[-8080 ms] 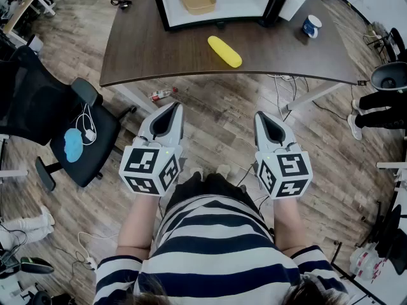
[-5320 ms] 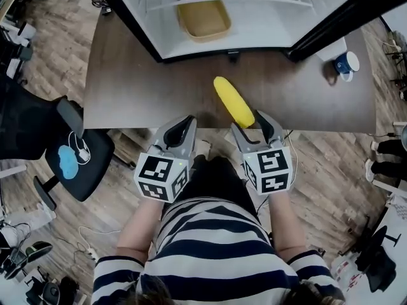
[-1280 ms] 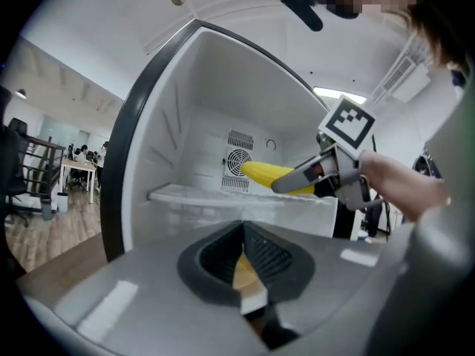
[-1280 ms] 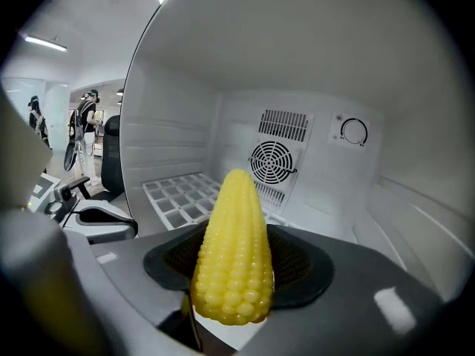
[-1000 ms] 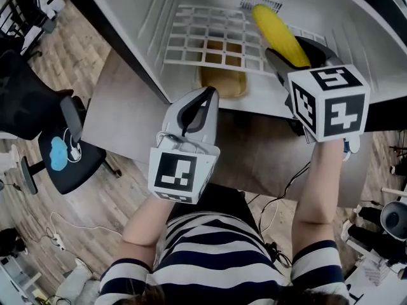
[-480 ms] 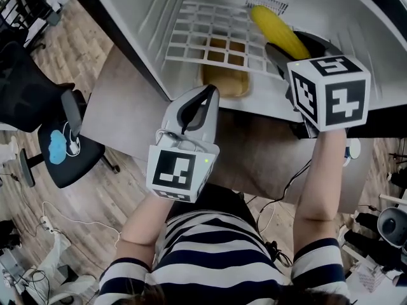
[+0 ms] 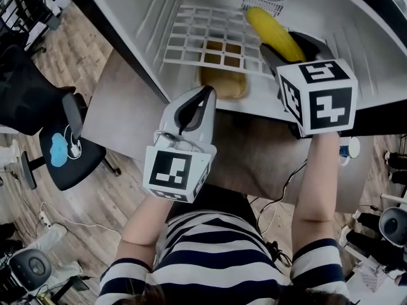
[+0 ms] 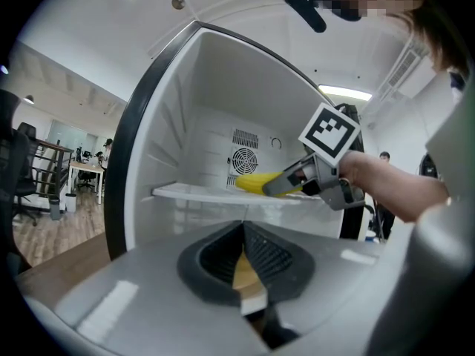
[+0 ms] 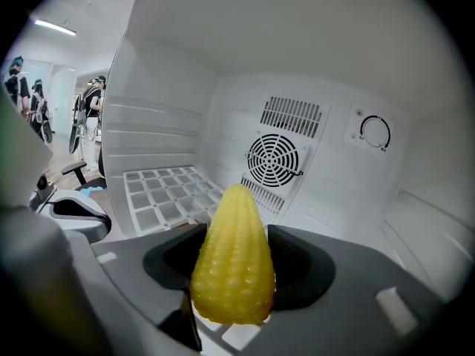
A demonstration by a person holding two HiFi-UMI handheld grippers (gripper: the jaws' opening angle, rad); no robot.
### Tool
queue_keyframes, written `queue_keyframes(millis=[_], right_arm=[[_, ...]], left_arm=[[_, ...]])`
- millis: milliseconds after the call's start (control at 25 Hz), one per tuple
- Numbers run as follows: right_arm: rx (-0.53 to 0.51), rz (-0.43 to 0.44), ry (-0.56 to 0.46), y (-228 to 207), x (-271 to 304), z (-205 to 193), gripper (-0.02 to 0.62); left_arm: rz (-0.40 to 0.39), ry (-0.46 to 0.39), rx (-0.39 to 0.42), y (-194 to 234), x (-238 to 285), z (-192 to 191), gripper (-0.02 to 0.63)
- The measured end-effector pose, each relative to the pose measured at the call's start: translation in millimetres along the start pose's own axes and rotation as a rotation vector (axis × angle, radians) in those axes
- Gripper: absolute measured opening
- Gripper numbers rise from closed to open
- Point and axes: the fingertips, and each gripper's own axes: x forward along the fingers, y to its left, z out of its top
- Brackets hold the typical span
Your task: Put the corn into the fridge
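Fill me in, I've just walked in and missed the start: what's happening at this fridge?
A person holds a tool in each hand. The right tool is shut on the corn and holds it inside the open fridge, over the white grid shelf, with the cob's tip toward the fan at the back. The corn is not yet released. The left tool is shut and empty, held outside the fridge's front. A tan tray lies below the shelf.

Head view looks steeply down; both gripper views face the fridge [image 9: 163, 124].
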Motion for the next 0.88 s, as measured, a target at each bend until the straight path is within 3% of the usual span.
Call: queue_keyframes(millis=[400, 880], right_arm=[[-0.003, -0.033, -0.087, 0.9, -13.2, 4.9, 0.281], [0.068, -0.109, -0.214, -3.5, -59.7, 9.0, 0.246]], left_arm=[[-0.011, -0.008, 0.003, -3.9, -3.7, 4.1, 0.000], [0.008, -0.046, 0.030, -1.5, -14.8, 30.6, 0.000]])
